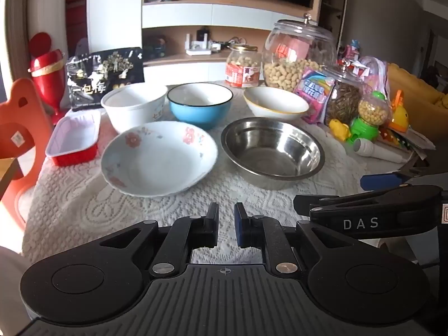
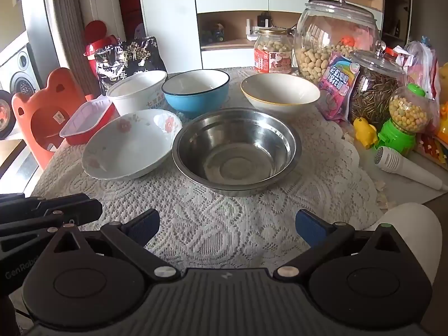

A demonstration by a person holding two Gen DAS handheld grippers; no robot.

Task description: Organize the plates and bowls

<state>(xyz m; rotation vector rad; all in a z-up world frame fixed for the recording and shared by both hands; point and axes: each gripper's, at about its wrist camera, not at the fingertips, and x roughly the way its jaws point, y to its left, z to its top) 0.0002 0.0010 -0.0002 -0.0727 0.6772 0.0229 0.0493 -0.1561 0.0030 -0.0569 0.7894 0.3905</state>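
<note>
A: Where are your two grippers right now?

B: Take the steel bowl (image 2: 236,151) as your landmark. Your right gripper (image 2: 226,228) hovers over the lace tablecloth (image 2: 212,224) on the near side of that bowl, its blue-padded fingers spread wide with nothing between them. Your left gripper (image 1: 226,224) hovers over the same cloth, near and a little left of the steel bowl (image 1: 273,151); its fingers are drawn almost together, only a narrow slit of cloth showing between the pads, and they hold nothing.

A: And the dishes you are to sort?

B: The floral bowl (image 2: 131,144) sits just left of the steel bowl; in the right wrist view their rims look to be touching or nearly so, while the left wrist view shows a small gap. Behind the steel bowl, slightly left, stands the blue bowl (image 2: 196,91). Left of that, and so behind and left of the steel bowl, is the white paper bowl (image 2: 137,91). Behind the steel bowl to the right rests the shallow white bowl with a yellow rim (image 2: 280,91). All five stand upright and apart from your grippers.

A: Anything else close by?

B: A red tray (image 2: 86,121) far left of the steel bowl, a white microphone (image 2: 406,168) to its right, and a big peanut jar (image 2: 333,39) behind it.
</note>
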